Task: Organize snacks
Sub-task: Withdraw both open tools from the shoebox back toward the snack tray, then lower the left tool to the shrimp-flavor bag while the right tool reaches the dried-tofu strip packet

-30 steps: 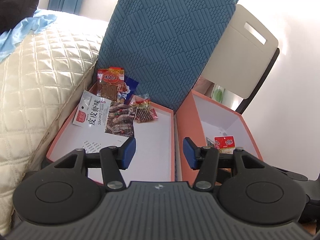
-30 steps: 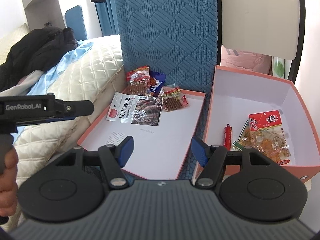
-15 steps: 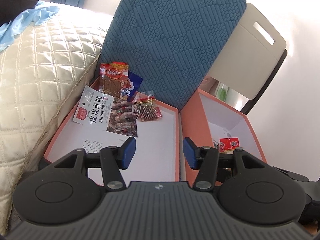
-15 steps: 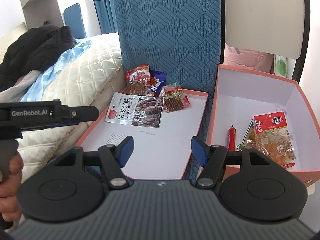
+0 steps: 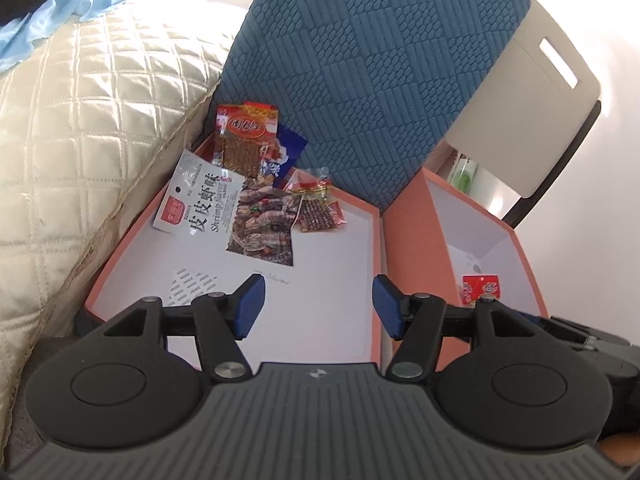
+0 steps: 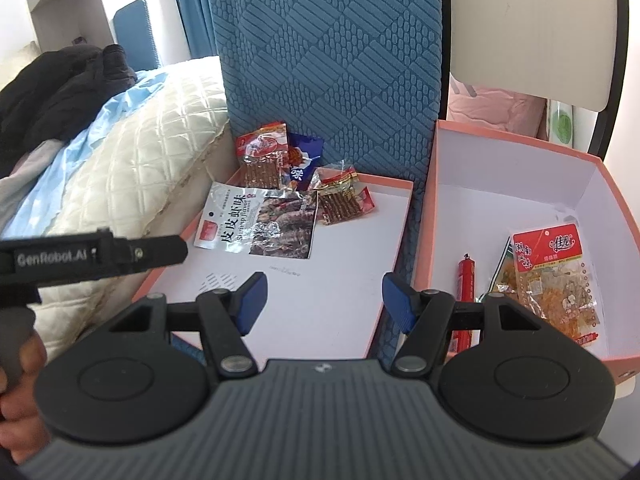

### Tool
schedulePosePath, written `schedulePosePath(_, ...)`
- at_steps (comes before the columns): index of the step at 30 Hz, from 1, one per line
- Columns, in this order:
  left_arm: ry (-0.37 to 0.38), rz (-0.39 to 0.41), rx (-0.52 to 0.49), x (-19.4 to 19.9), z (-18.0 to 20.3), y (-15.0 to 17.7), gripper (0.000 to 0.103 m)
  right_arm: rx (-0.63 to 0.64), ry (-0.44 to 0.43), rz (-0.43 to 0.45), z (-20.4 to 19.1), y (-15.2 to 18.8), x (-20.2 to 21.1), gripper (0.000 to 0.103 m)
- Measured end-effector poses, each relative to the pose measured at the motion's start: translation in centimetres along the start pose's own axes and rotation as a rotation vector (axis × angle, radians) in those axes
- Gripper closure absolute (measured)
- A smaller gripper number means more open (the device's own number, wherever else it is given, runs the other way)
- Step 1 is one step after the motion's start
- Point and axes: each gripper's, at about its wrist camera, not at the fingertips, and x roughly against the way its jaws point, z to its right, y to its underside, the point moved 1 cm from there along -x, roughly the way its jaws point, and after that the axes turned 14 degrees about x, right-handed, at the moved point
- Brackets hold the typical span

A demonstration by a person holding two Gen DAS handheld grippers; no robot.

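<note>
Beside quilted bed (image 5: 88, 128), against blue cushion (image 5: 360, 60): shallow tray (image 5: 340, 300), deep box (image 6: 500, 184). Shrimp snack packet (image 5: 236, 216) well ahead of both grippers' jaws, apart, empty.

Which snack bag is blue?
The blue bag at the shallow box's back, tucked behind the red strip packs; every other packet is red, silver or clear.

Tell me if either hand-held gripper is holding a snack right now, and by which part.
Nothing is held. The left hand-held gripper and the right hand-held gripper are both open, with only the shallow box lid showing between their fingers.
</note>
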Motion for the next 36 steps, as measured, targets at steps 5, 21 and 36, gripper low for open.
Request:
schedulePosePath(5, -0.022, -0.013, 0.007, -1.7, -1.1, -0.5, 0.036, -0.001, 0.008, -0.022, 0.2, -0.5, -1.7, 0.037)
schedulePosePath(21, -0.082, -0.068, 0.048, -7.7, -4.3, -2.5, 0.035, 0.023, -0.034, -0.072, 0.2, -2.7, -8.5, 0.037)
schedulePosePath(36, -0.145, -0.15, 0.076, -14.8, -7.3, -3.4, 0.035, 0.045, -0.064, -0.111, 2.9, -5.6, -17.4, 0.037)
